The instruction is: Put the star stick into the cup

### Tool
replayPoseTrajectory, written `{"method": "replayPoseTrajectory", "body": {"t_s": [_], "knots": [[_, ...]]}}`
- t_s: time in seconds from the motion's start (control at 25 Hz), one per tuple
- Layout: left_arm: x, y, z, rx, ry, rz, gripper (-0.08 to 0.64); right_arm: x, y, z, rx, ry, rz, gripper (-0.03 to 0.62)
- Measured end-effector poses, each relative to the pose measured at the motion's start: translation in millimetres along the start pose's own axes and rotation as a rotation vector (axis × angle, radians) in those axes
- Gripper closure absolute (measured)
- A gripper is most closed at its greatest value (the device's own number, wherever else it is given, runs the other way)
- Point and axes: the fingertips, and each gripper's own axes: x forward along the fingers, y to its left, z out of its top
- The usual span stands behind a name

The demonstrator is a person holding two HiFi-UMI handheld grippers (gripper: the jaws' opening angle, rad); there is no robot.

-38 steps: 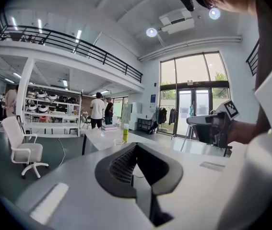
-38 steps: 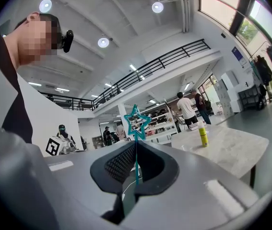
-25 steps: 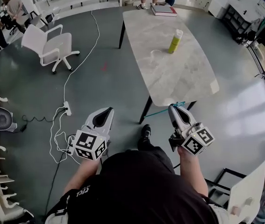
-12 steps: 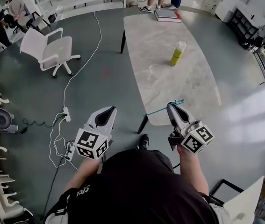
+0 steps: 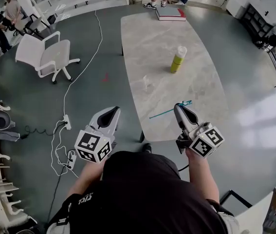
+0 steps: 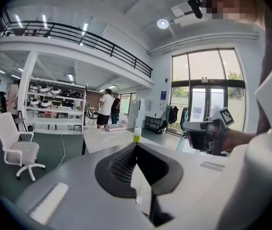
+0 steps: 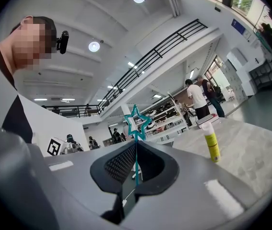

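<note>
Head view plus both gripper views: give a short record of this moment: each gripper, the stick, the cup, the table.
right gripper: shut on the star stick, star beyond the jaw tips
left gripper: shut, nothing between the jaws
cup: clear, upright on the table, stick not in it
table: pale marble top, also bears a yellow bottle and books

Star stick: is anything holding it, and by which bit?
The right hand-held gripper holds the star stick by its thin stem, with the star poking out past the tips. The left hand-held gripper holds nothing.
</note>
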Motion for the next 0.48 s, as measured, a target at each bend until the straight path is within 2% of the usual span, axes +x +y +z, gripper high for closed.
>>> {"method": "replayPoseTrajectory", "body": {"t_s": [0.2,0.48], "knots": [[21.2,-10.9,0.6,0.026,0.022,-0.014,0.557,0.0,-29.6,7.8,0.02,-0.02,-0.007,0.571],[55.1,12.4,-3.3,0.002,0.043,-0.033,0.557,31.2,-59.6,2.7,0.039,-0.005,-0.04,0.571]]}}
